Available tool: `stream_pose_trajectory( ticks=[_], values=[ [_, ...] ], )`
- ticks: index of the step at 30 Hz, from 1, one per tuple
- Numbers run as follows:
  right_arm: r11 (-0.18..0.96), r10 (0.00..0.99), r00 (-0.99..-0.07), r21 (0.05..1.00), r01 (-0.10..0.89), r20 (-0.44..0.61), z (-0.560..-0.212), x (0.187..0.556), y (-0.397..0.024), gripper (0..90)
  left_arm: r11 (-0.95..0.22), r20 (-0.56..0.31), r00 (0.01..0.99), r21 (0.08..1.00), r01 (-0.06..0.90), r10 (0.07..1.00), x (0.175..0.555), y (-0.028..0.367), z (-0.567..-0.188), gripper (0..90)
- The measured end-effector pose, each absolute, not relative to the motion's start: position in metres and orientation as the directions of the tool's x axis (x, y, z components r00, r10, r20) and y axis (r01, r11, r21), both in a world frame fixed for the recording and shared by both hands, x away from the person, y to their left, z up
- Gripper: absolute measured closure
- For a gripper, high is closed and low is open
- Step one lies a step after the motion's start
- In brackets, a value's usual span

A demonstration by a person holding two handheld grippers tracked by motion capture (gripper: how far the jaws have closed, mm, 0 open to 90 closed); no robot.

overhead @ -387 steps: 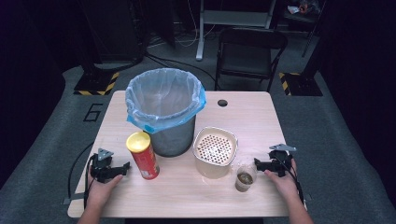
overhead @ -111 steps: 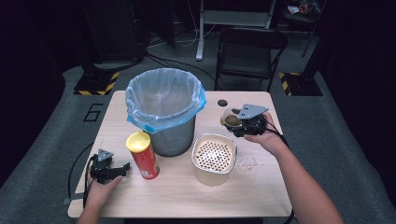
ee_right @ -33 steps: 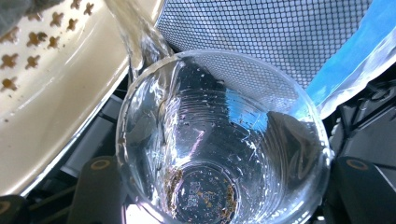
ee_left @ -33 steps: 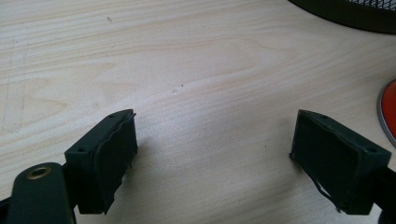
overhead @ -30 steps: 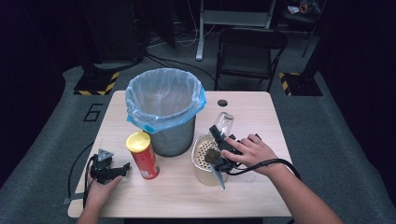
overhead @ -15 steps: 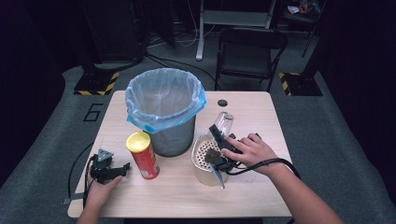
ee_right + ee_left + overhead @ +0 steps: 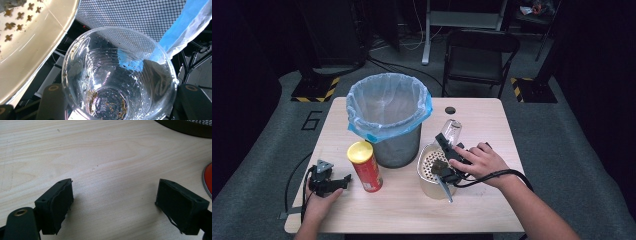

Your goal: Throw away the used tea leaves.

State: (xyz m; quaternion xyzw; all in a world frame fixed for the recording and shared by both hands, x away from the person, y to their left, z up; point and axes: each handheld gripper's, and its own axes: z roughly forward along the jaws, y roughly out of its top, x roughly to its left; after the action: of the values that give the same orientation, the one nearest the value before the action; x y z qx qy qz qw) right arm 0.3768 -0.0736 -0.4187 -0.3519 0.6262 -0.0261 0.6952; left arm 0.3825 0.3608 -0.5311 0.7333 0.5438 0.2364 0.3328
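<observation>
The right tongs squeeze a clear plastic cup tipped over the strainer bowl on the worktop, a light, thin cup best held gently by its sides, while the left tongs rest wide apart.

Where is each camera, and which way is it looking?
High view: above the person's side, looking forward and down at the table; forearms, both hands.
Left gripper view: on the left gripper, looking down at bare wood; two black jaws wide apart.
Right gripper view: on the right gripper, looking into a clear cup.
Shared: cup, bin.
</observation>
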Motion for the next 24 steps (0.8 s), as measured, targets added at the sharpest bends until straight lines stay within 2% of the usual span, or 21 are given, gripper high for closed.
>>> stream_pose_trajectory(
  ticks=[2,3,5,11,13,14,15,16,18,19,24],
  values=[
    [0.752,-0.495,0.171,-0.519,-0.407,-0.852,-0.4184,0.3768,-0.0746,37.6,-0.187,-0.015,0.297,0.745,0.640,0.955,0.3825,0.3608,-0.5311,14.0],
    [0.762,-0.466,0.204,-0.508,-0.402,-0.861,-0.4175,0.3768,-0.0746,37.6,-0.187,-0.015,0.297,0.745,0.640,0.955,0.3825,0.3608,-0.5311,14.1],
    [0.757,-0.471,0.210,-0.515,-0.403,-0.857,-0.4160,0.3769,-0.0742,37.5,-0.187,-0.015,0.297,0.745,0.640,0.955,0.3825,0.3608,-0.5311,14.0],
    [0.756,-0.472,0.200,-0.511,-0.410,-0.859,-0.4157,0.3766,-0.0741,37.5,-0.187,-0.015,0.297,0.745,0.640,0.955,0.3825,0.3608,-0.5311,14.0],
    [0.755,-0.491,0.163,-0.511,-0.411,-0.856,-0.4167,0.3760,-0.0748,37.6,-0.187,-0.015,0.297,0.745,0.640,0.955,0.3825,0.3608,-0.5311,14.1],
    [0.762,-0.463,0.200,-0.503,-0.408,-0.863,-0.4160,0.3761,-0.0742,37.5,-0.187,-0.015,0.297,0.745,0.640,0.955,0.3825,0.3608,-0.5311,14.0],
    [0.748,-0.492,0.178,-0.518,-0.414,-0.852,-0.4159,0.3759,-0.0737,37.5,-0.187,-0.016,0.297,0.745,0.640,0.955,0.3825,0.3608,-0.5311,14.0],
    [0.756,-0.468,0.209,-0.511,-0.409,-0.859,-0.4155,0.3759,-0.0735,37.5,-0.187,-0.015,0.297,0.745,0.640,0.955,0.3825,0.3608,-0.5311,14.0],
    [0.755,-0.487,0.167,-0.509,-0.413,-0.858,-0.4165,0.3756,-0.0745,37.6,-0.187,-0.016,0.297,0.745,0.640,0.955,0.3825,0.3608,-0.5311,14.0],
    [0.762,-0.456,0.212,-0.503,-0.407,-0.864,-0.4155,0.3755,-0.0741,37.5,-0.187,-0.015,0.297,0.745,0.640,0.955,0.3825,0.3608,-0.5311,14.0],
    [0.758,-0.458,0.219,-0.507,-0.410,-0.862,-0.4141,0.3751,-0.0739,37.5,-0.187,-0.015,0.297,0.745,0.640,0.955,0.3825,0.3608,-0.5311,14.0]
  ],
)
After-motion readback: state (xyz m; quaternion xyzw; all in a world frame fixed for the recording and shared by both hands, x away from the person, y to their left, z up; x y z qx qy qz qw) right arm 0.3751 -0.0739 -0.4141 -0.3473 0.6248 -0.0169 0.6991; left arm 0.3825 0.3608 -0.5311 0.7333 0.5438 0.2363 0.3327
